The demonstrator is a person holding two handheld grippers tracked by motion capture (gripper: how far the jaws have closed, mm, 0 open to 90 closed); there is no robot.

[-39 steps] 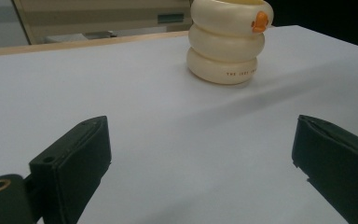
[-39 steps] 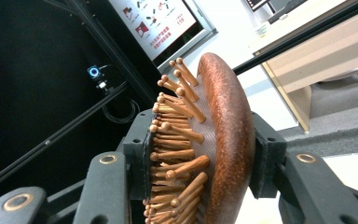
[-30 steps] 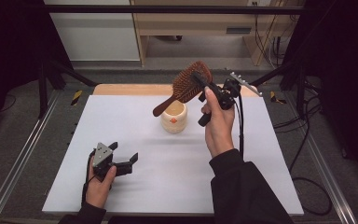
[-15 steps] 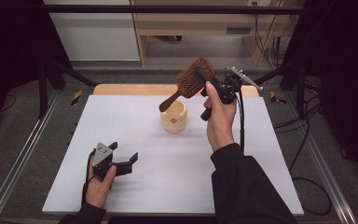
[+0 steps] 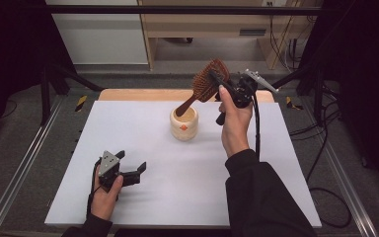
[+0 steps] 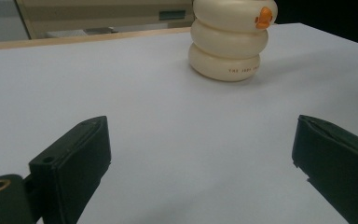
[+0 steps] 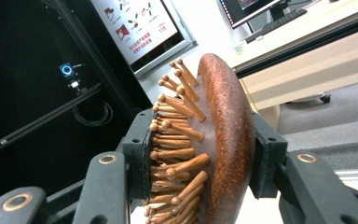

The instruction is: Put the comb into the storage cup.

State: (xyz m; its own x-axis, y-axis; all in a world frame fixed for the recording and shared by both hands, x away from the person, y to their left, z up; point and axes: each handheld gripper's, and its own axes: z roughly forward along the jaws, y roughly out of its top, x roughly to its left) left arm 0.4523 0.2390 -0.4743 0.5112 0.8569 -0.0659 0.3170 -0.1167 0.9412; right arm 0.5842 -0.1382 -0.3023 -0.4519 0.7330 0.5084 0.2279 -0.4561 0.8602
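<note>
Hairbrush (image 5: 209, 81) hung tilted over cream cup (image 5: 184, 123) at bench (image 5: 153, 197) centre, handle tip at cup mouth. Risk: handle might catch rim and tip cup, since brush was slanted and cup looked light; brush might also pivot between jaws, grip being on bristles one side, rounded back other. Right gripper (image 5: 227, 85) jaws part-closed, clamped on brush head (image 7: 214, 149). Left gripper (image 5: 137, 170) rested on bench near front edge, jaws wide apart, nothing between, well apart from cup (image 6: 230, 42).
</note>
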